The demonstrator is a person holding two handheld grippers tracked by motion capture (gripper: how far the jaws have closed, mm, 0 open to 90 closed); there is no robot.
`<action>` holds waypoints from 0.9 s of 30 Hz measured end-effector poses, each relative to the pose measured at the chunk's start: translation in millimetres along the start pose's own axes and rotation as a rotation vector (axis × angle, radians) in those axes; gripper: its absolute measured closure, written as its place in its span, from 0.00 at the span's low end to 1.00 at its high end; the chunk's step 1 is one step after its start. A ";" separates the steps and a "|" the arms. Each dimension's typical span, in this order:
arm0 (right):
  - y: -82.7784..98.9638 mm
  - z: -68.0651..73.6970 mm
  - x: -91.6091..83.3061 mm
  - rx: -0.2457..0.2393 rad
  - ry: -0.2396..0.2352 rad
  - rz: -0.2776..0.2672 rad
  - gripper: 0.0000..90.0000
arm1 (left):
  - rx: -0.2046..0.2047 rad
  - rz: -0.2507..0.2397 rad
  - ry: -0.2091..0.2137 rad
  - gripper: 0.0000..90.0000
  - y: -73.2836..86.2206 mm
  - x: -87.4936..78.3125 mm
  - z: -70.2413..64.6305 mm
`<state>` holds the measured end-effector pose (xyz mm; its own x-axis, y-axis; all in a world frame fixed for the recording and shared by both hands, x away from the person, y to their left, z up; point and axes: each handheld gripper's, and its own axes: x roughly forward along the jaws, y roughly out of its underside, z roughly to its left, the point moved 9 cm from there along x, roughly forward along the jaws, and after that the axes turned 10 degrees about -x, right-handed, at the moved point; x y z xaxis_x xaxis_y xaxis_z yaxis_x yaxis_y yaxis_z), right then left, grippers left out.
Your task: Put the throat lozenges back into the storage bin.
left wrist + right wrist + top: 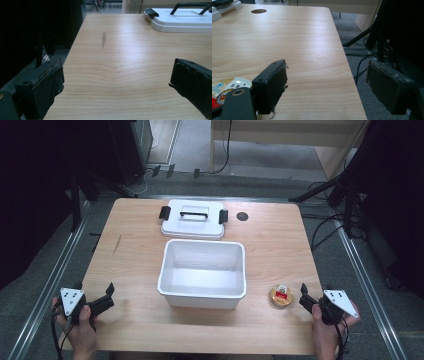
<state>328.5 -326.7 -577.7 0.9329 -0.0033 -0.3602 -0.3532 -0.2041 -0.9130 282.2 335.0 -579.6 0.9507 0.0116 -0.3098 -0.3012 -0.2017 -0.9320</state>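
I hold my left gripper [95,290] low over the near left corner of the wooden table [135,265], its jaws spread wide with nothing between them. In the left gripper view the same gripper [116,82] looks along bare wood toward a short grey smudge [103,40] on the tabletop, and the two black pads sit far apart at either edge of the picture.

My right gripper [314,292] rests at the near right corner, also with its jaws parted and empty. In the right gripper view it [327,85] straddles the table's right edge: the left jaw is over the wood and the right jaw hangs out over the grey floor [362,82], where black cables [359,67] run.

A white tub [202,292] stands in the middle of the table, open at the top, and I see nothing inside it. Just behind it lies its white lid [193,227], flat, with a black handle on top and a black clip at each end; the left gripper view catches the lid [180,22] at the far right. A small round hole [242,216] in the tabletop sits just right of the lid.

A small round snack pack [281,295], tan with a red label, lies on the table between the tub and my right gripper, close to the gripper's left jaw. In the right gripper view the pack [224,87] peeks out at the lower left, partly hidden behind that jaw.
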 end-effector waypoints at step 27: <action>-28.0 28.5 -32.5 -0.128 -0.207 0.209 0.24 | -0.086 -0.007 0.007 0.00 -1.8 -0.8 7.7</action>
<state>306.1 -293.0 -545.9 0.8024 0.1381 -0.5806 -0.5118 -0.3413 -0.7884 281.5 342.9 -579.1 0.9533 0.0066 -0.3020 -0.2877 -0.2848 -0.9144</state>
